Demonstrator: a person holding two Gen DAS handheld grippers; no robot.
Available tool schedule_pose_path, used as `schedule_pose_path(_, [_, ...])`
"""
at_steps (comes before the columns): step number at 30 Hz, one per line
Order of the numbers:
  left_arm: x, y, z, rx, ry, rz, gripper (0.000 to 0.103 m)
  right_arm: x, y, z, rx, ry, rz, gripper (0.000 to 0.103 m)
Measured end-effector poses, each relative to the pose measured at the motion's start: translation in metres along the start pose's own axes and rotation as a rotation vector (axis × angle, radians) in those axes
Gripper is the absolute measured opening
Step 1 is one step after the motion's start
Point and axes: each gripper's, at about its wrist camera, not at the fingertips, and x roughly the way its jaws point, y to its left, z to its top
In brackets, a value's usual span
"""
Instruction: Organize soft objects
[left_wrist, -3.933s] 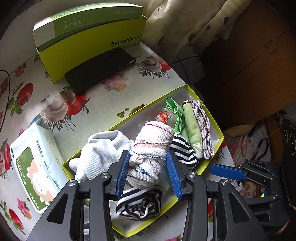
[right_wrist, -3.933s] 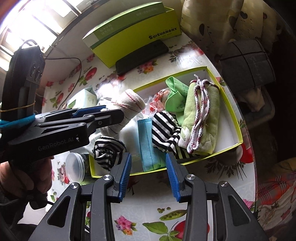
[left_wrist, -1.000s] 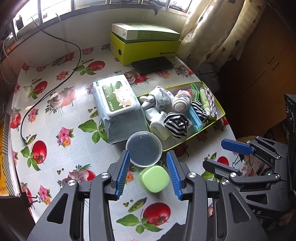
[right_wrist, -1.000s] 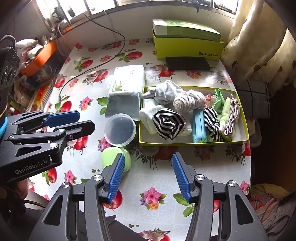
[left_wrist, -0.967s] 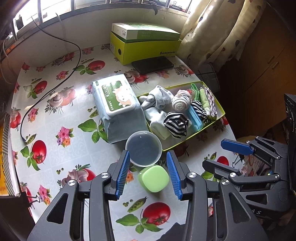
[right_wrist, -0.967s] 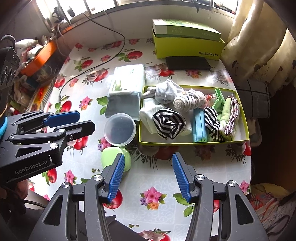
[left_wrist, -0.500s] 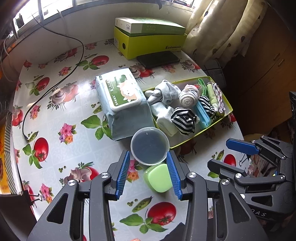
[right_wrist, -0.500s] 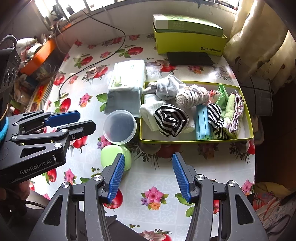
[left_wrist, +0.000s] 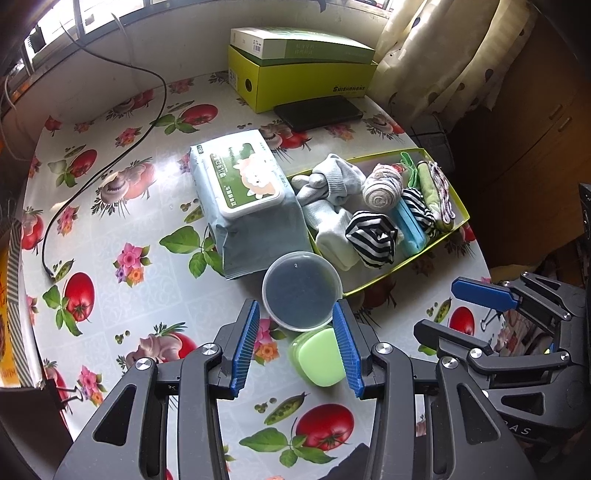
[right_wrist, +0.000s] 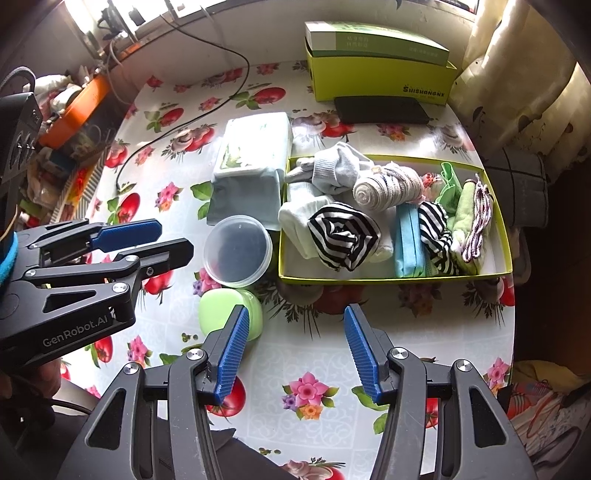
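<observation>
A shallow yellow-green box on the flowered table holds the soft things. In it lie grey-white socks, a rolled beige sock, a black-and-white striped sock, a blue pouch and a green cloth with red-white cord. My left gripper hovers open and empty, high over the table's near side, left of the box. My right gripper is open and empty too, in front of the box.
A wipes pack lies against the box's left end. A clear round tub and a green case sit near the box's front corner. A yellow shoebox, a black flat case and a cable lie farther back.
Since the oldest frames both grippers have drawn up and back from the box; the rolled beige sock between the left jaws now lies in the box. Over the last second, hardly any movement.
</observation>
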Motion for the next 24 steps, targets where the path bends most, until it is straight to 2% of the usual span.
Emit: schedule_pose_path(24, [0.0008, 0.0005, -0.0012, -0.002, 0.007, 0.008, 0.043, 0.0041, 0.0020, -0.0027, -0.001, 0.001, 0.000, 0.054])
